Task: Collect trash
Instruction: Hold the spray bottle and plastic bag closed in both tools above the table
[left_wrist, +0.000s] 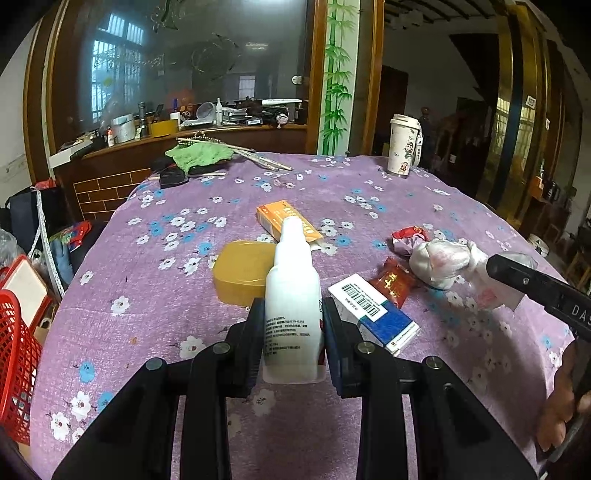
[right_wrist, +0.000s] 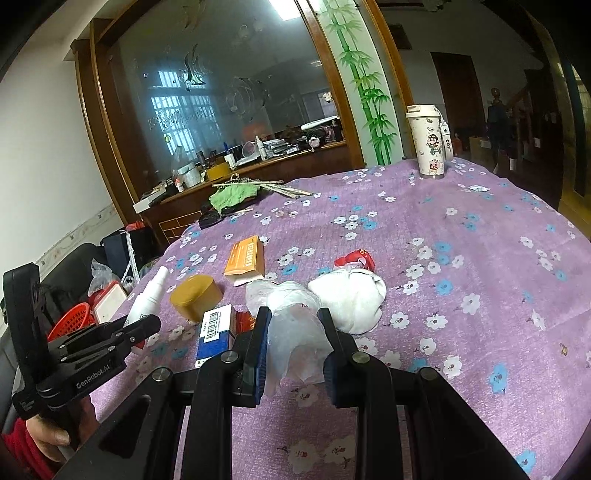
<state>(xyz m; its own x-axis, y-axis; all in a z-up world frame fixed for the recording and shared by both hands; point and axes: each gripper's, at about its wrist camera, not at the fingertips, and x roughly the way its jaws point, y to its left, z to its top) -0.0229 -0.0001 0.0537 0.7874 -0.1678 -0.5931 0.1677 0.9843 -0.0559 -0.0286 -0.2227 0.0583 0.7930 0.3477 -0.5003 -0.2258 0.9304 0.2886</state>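
Left hand-held gripper (left_wrist: 293, 325) clamped on white spray bottle (left_wrist: 291, 295), pads pressing both sides of its body, nozzle pointing to 12 o'clock. Bottle sits low over the desk (left_wrist: 147, 332) with its purple floral cloth; contact with the cloth can't be confirmed.

Right hand-held gripper (right_wrist: 295, 343) closed on crumpled clear plastic wrap (right_wrist: 295, 332), which bunches out between the pads and trails toward 12.

Trash on the desk, from the left wrist view:
- yellow lidded box (left_wrist: 242, 271), just at 10 o'clock of the bottle
- orange carton (left_wrist: 288, 221) lying flat behind the bottle at 12
- blue-and-white barcode carton (left_wrist: 373, 314) just at 3 o'clock, touching a red snack wrapper (left_wrist: 393, 284)
- white wadded bundle (left_wrist: 443, 262) at 2, red crumpled wrapper (left_wrist: 408, 236) just beyond it

Patterned tumbler (left_wrist: 402, 146) upright at the far edge, 1 o'clock. Green cloth (left_wrist: 199, 155) at the far left, 11 o'clock. Red basket (left_wrist: 18, 350) off the desk, 9 o'clock.
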